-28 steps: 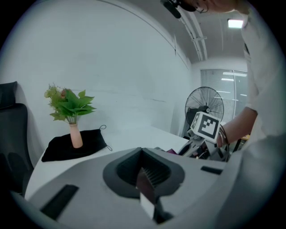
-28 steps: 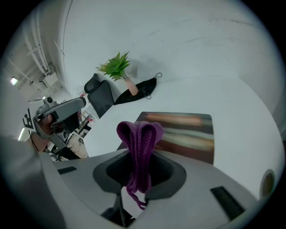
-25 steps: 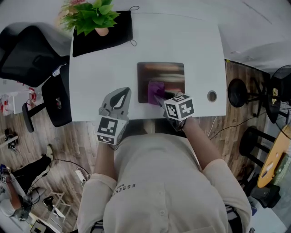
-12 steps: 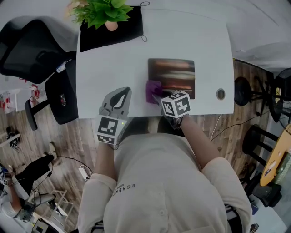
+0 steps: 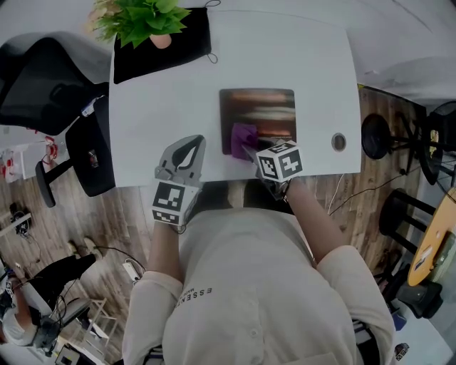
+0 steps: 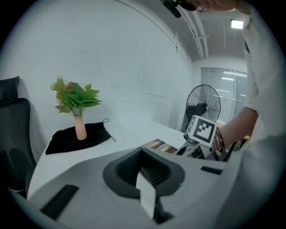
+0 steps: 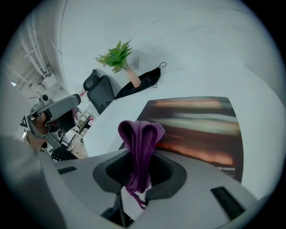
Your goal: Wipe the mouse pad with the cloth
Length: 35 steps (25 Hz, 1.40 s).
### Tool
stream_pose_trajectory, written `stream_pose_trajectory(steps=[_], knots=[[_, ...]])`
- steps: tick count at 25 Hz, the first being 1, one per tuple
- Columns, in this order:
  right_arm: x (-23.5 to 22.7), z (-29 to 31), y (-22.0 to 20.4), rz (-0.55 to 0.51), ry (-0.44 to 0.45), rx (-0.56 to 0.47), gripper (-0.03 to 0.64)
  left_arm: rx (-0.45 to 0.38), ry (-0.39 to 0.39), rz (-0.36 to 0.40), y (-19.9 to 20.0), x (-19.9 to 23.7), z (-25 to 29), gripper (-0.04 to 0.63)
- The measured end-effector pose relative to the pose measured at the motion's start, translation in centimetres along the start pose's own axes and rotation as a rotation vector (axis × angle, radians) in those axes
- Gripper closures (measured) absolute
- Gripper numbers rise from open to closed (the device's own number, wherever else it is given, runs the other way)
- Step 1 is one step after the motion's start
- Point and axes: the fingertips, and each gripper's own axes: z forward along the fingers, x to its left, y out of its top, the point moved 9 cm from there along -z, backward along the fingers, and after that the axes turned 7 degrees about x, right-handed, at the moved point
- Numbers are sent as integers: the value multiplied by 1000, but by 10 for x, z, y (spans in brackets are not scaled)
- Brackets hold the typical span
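The dark mouse pad (image 5: 267,107) with blurred orange streaks lies on the white table (image 5: 178,93). My right gripper (image 5: 248,151) is shut on a folded purple cloth (image 5: 244,135), which rests on the pad's near left corner. In the right gripper view the cloth (image 7: 140,134) sticks up from between the jaws, with the pad (image 7: 196,120) just beyond. My left gripper (image 5: 191,146) hovers shut over the table's near edge, left of the pad, with nothing in it. The left gripper view shows the right gripper's marker cube (image 6: 201,129) off to the right.
A potted plant (image 5: 142,21) stands on a black cloth bag (image 5: 160,53) at the table's far left corner. A round cable grommet (image 5: 338,141) sits right of the pad. A black office chair (image 5: 43,78) stands left of the table, a fan (image 6: 203,103) to the right.
The right gripper has swept the cloth from the pad's left edge back to the right, onto the pad. The left gripper has stayed put.
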Motion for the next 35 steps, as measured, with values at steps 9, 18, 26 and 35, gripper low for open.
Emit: stream_pose_trajectory(steps=[9,18,26,35], knots=[[-37,-27,-15,25,-17,3,520,1,-21,0,15,-27,28,594],[-81,-60,-32,44,-32,10,520,-6,-44,19,34,-60,58,594],[-116,-84,-51,70,-48,10,520,-18,-32,5,41,-84,80,594],[-156,-113,-72,143,-60,19,520,-23,0,-13,49,-113,98,594]])
